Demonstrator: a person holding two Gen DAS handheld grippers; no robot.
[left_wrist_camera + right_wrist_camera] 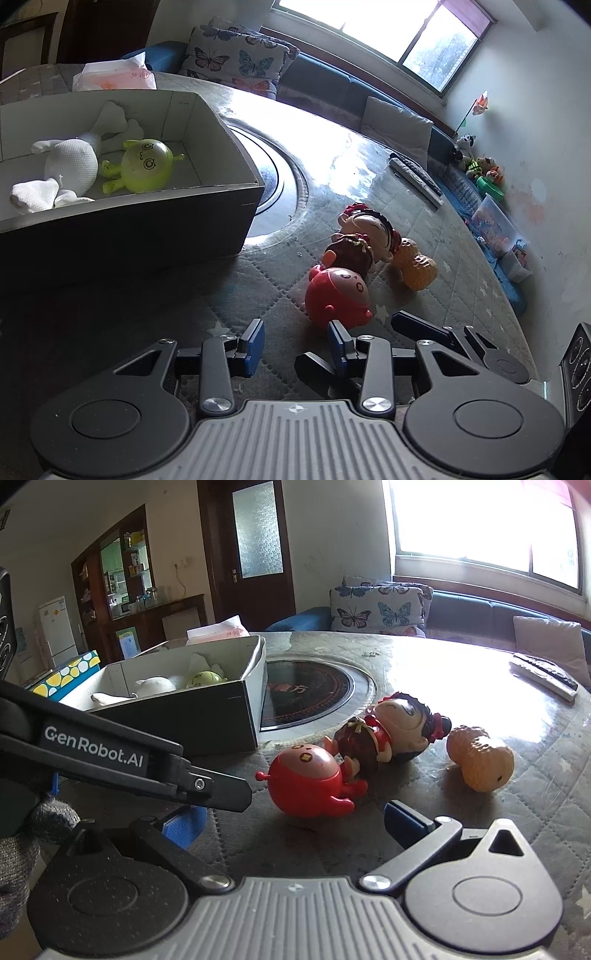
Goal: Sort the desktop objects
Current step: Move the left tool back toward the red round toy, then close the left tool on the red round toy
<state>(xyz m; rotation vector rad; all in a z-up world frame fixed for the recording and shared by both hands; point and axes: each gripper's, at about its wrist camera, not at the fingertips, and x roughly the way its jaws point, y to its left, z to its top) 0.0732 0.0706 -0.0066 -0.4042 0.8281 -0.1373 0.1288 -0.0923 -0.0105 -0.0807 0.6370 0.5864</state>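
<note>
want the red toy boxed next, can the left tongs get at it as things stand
Probably yes. The left tongs are open with nothing in them, and the red toy lies on the table mat just ahead of their right pad. Nothing sits between them; the doll touches the toy only on its far side.

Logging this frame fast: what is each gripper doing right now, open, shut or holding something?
Left gripper: open, holding nothing, just short of the red toy.
Right gripper: open, holding nothing.
</note>
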